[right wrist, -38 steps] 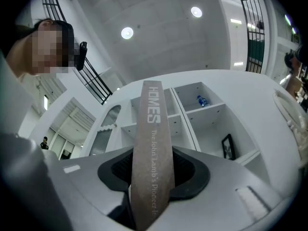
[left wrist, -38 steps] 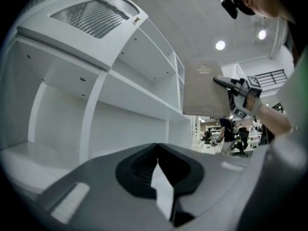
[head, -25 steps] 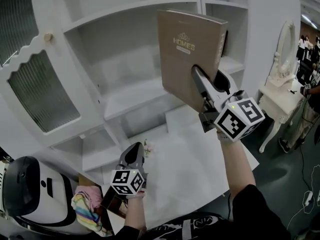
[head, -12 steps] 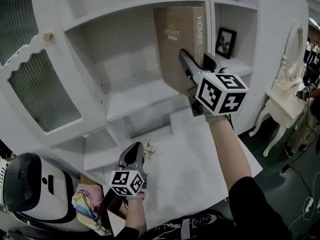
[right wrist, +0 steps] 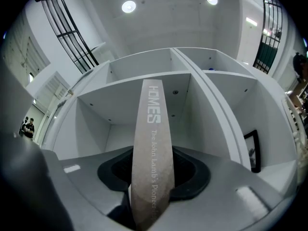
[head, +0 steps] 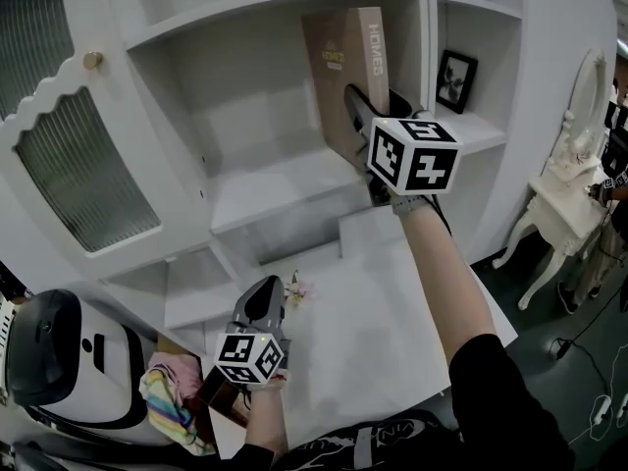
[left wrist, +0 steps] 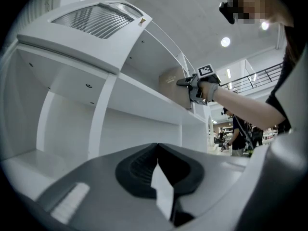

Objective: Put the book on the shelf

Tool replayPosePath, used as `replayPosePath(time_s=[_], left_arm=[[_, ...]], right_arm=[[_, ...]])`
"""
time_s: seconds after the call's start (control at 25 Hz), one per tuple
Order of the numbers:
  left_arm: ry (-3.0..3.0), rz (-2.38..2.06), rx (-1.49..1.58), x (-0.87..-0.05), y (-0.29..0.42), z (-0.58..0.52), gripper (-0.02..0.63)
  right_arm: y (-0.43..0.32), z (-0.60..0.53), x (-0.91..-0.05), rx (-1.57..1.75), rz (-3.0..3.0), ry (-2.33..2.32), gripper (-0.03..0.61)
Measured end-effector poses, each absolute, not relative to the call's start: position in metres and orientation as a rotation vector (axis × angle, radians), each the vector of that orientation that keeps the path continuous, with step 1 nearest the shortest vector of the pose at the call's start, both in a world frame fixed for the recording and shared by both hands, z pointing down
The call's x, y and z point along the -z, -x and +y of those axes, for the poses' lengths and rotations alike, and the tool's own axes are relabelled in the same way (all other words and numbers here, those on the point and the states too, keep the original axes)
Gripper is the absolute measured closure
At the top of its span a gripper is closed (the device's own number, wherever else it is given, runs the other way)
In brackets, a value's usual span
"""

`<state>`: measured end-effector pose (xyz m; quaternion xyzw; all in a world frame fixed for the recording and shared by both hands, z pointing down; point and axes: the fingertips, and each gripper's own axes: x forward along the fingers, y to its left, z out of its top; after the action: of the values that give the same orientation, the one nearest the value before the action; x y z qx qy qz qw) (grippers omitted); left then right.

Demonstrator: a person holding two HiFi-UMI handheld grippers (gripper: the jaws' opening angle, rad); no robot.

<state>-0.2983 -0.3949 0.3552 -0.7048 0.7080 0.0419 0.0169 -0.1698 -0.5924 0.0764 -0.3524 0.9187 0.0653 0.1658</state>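
Note:
A brown hardback book marked HOMES stands upright inside the middle compartment of the white shelf unit, its spine facing out. My right gripper is shut on the book's lower part. In the right gripper view the spine rises between the two jaws of that gripper. My left gripper hangs low over the white table, shut with nothing in it; its jaw tips meet. The left gripper view also catches the book from the side, at the shelf.
A framed picture leans in the compartment to the right of the book. A cabinet door with ribbed glass hangs at the left. A small flower lies on the table. A white helmet-like thing and a colourful cloth sit bottom left.
My right gripper has carried the book left and forward into the middle compartment and turned it so the spine faces out. The left gripper has stayed put.

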Motion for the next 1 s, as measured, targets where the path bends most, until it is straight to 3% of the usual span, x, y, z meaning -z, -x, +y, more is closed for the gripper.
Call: replayPosePath(time_s=[1.0], left_arm=[[2.107, 2.33, -0.121, -0.365, 0.326, -0.375, 0.614]], right_arm=[[0.215, -0.638, -0.083, -0.187, 2.646, 1.041, 0.38]])
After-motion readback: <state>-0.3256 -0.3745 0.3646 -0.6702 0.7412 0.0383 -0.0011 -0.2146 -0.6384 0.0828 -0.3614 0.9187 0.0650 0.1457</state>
